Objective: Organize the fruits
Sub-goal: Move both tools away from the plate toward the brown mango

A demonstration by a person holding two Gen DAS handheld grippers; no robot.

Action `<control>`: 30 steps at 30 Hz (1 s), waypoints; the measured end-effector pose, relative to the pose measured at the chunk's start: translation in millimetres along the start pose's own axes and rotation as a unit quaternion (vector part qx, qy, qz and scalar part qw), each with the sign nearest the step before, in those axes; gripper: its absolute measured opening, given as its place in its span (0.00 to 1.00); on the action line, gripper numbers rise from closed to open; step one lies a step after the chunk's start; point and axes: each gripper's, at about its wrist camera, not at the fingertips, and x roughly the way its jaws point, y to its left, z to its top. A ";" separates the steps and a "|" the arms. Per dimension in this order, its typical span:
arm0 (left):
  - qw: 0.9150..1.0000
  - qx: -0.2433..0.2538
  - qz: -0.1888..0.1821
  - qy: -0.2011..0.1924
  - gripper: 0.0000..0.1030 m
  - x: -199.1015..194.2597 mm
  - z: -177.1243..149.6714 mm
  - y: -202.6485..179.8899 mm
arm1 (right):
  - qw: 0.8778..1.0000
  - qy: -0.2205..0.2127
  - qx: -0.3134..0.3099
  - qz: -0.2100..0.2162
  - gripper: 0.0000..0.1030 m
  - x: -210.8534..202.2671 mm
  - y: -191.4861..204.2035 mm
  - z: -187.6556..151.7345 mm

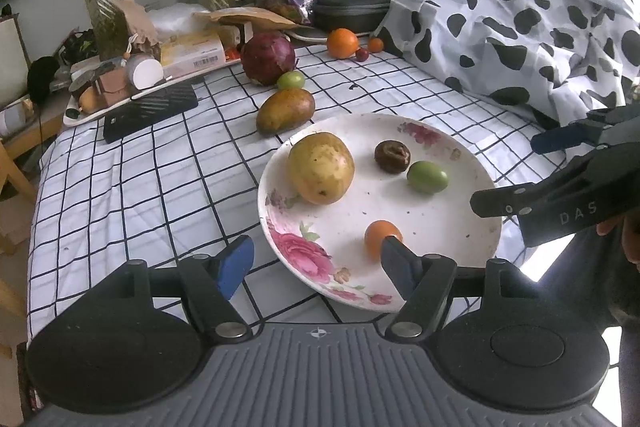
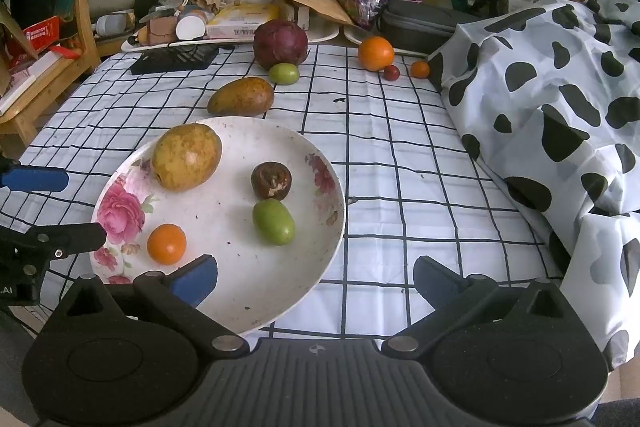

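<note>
The plate (image 2: pixel 320 255) on the counter (image 2: pixel 400 163) already holds four fruits; a mango (image 2: pixel 242 96), purple fruit (image 2: pixel 280 43), orange (image 2: pixel 375 53) and some small ones wait behind it. Both grippers, left (image 1: pixel 316 263) and right (image 2: pixel 316 279), hover with fingers released, grasping nothing

You see a glazed, glossy plate (image 2: pixel 328 183) with printed pink roses, its surface flecked with dark crumbs. The counter is covered in a matt woven cloth (image 2: pixel 400 163), creased, with a black grid. The mango (image 2: pixel 186 157) on the plate has smooth, speckled skin; the small brown fruit (image 2: pixel 271 180) looks wrinkled and dull, the green one (image 2: pixel 273 221) waxy. Your right claw (image 2: pixel 314 281) is matt black plastic with blue pads and bright metal pivot pins. The cow-print sheet (image 2: pixel 560 99) looks thin and slick.
</note>
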 end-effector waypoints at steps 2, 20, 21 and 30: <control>1.000 -0.001 0.000 0.000 0.67 0.0 0.2 -0.2 | 1.000 0.000 0.000 0.000 1.00 0.2 0.0 0.0; 0.999 -0.029 -0.005 -0.020 0.67 -3.1 10.6 5.4 | 1.000 -0.006 0.010 -0.003 1.00 2.3 -4.1 4.8; 0.999 -0.028 -0.004 -0.022 0.67 -2.7 11.9 5.6 | 1.000 -0.008 0.011 -0.004 1.00 2.7 -4.5 6.1; 0.999 -0.029 0.000 -0.030 0.67 6.3 27.4 11.6 | 0.999 -0.034 0.005 -0.013 1.00 7.1 -9.2 16.7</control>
